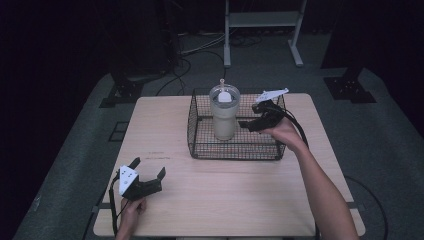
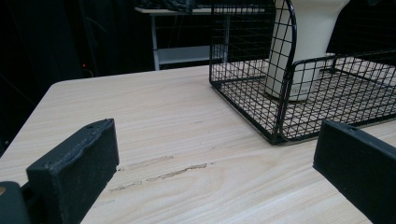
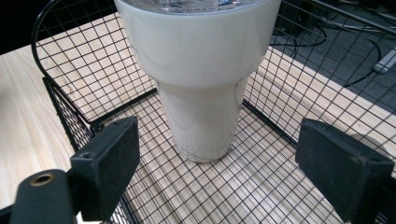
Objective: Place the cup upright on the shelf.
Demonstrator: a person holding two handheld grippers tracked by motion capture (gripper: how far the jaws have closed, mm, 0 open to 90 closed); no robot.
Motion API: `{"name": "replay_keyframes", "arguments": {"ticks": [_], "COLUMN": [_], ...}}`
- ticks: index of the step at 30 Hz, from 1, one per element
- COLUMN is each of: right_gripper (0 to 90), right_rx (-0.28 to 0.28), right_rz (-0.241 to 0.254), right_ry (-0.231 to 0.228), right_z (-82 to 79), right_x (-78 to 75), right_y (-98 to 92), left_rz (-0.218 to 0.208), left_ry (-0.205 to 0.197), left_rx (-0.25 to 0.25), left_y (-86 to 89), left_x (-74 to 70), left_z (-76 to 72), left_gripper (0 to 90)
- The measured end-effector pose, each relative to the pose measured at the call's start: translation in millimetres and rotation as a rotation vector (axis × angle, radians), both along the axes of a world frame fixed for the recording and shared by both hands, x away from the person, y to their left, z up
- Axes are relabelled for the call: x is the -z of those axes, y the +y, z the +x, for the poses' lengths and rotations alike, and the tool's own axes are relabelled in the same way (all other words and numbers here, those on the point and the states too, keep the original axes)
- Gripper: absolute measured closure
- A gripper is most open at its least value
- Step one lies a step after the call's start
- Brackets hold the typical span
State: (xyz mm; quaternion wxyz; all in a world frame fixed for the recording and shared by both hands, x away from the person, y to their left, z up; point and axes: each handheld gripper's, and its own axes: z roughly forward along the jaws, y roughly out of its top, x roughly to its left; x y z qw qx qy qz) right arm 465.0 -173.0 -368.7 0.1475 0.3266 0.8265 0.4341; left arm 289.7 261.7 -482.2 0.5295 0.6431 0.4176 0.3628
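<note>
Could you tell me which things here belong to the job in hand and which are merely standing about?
In the job:
- cream tumbler, upright in the basket
- black wire basket holding it
- right gripper, jaws open toward the tumbler

Standing by:
- left gripper, open, on the table's near left
- wooden table
- metal stand on the floor behind

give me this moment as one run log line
right gripper: open, inside wire basket, facing tumbler, no contact | left gripper: open, idle low over table | tumbler: upright in basket
</note>
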Motion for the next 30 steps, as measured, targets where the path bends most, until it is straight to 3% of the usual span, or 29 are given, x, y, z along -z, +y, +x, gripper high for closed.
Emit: {"name": "replay_keyframes", "arguments": {"ticks": [17, 30], "right_gripper": [13.2, 13.3], "right_rx": [-0.033, -0.044], "right_rz": [-0.002, -0.004], "right_ry": [-0.026, -0.030], "right_z": [-25.7, -48.2], "right_x": [-12.0, -10.1], "right_y": [-13.8, -28.0], "left_rz": [-0.001, 0.000], "left_ry": [-0.002, -0.001], "left_rx": [0.000, 0.000], "left_y": [0.1, -0.1], "left_x": [0.1, 0.1], "left_z": [0.4, 0.1], "left_gripper": [0.0, 0.0]}}
